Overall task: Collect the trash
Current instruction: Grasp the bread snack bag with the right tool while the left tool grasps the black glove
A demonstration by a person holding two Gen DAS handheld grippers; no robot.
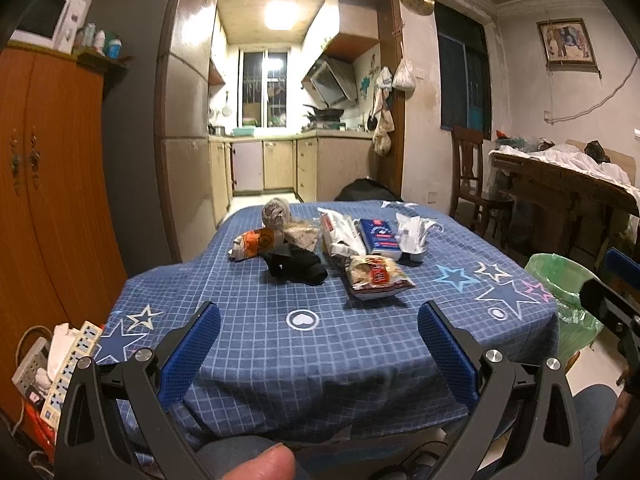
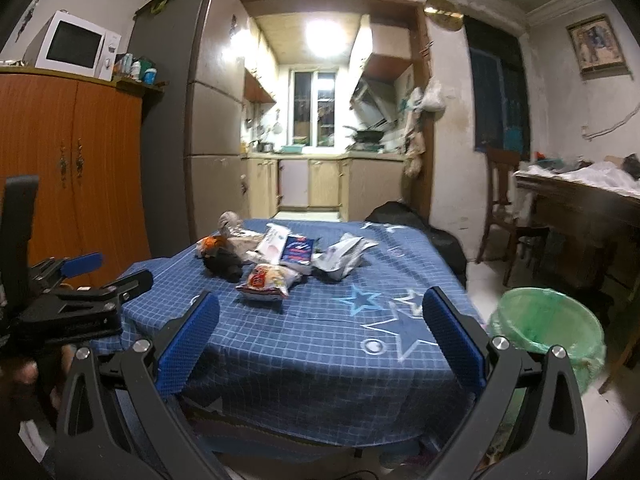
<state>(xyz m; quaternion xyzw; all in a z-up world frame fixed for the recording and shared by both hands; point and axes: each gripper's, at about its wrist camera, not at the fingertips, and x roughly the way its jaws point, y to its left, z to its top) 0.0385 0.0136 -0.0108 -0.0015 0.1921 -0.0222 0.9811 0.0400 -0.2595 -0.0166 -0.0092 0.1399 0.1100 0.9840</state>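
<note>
Left wrist: trash (image 1: 352, 248) beyond hand-held gripper (image 1: 319, 344)

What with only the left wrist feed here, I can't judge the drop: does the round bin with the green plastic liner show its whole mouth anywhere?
Observer: Yes. In the right wrist view the round bin with the green plastic liner shows its full open rim, on the floor off the right corner of the blue checked tablecloth.
Operator: Anything in it?
Observer: As far as I can see inside, only liner.
Operator: And the right gripper?
Observer: The right gripper is open, holding nothing, aimed at the table.
</note>
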